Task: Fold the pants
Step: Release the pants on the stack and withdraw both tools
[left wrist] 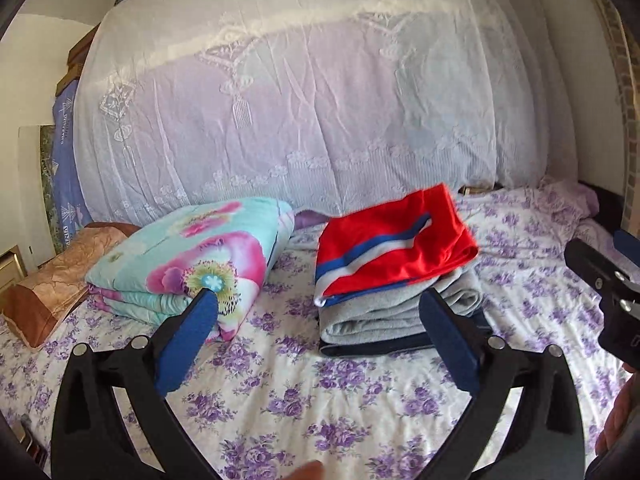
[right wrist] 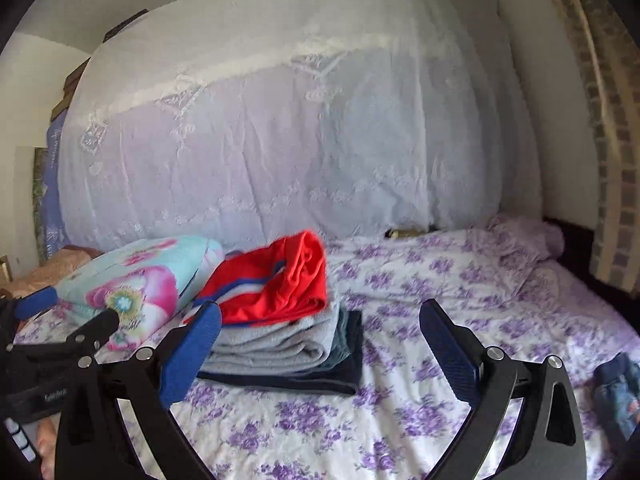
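The dark navy folded garment at the bottom of the stack lies mostly hidden under the grey folded pants. The red pants with blue and white stripes look motion-blurred. A blue denim piece is cut off at the right wrist view's edge.

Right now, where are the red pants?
In both wrist views the red pants lie folded on top of the grey folded garment, on the floral bedsheet, just right of the floral quilt.

Smooth red pants top fuzzy grey cloth.
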Available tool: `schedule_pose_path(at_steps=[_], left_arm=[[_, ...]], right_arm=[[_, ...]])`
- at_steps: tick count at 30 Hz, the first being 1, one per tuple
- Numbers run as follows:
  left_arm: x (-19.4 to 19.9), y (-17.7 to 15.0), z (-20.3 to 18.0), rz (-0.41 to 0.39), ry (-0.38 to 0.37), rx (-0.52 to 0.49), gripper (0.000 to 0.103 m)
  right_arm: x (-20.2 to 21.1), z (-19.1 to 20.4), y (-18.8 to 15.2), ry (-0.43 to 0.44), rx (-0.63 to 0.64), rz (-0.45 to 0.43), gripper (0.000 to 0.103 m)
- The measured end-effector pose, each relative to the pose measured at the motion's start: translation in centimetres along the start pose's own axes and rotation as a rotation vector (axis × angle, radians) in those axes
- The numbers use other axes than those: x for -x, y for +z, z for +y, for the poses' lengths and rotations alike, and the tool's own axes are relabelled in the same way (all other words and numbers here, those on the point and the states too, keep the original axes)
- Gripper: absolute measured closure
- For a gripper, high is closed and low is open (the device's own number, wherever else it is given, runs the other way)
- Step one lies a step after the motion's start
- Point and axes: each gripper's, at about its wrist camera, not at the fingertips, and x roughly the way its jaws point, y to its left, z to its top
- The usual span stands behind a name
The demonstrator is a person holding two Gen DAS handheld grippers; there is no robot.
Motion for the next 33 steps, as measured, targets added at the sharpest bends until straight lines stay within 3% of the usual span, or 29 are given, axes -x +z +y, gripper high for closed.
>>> schedule_pose_path(at_steps=[5,8,16,33], left_arm=[[-0.4,0.3,-0.4,0.002,-0.019,-0.012,0.005],[-1.6,0.0,0.0,0.030,0.003,-0.003,0.005],[-3.5,-0.9,0.6,0.097,-0.001,0.039,0.005],[-2.9,-0.9,0.0,0.069,-0.023,0.026,0.005]], right_arm=[[-0.2,2.4,1.6,-0.043,0.031,-0.030,0.003],[-1.4,3.3,0.7,-0.042,0.101,-0.003,0.003],[-3.6,1.9,-0.6,-0.004,0.090,0.072,0.003],[-3.8,2.2,-0.8,0.020,0.096,0.093,0.003]])
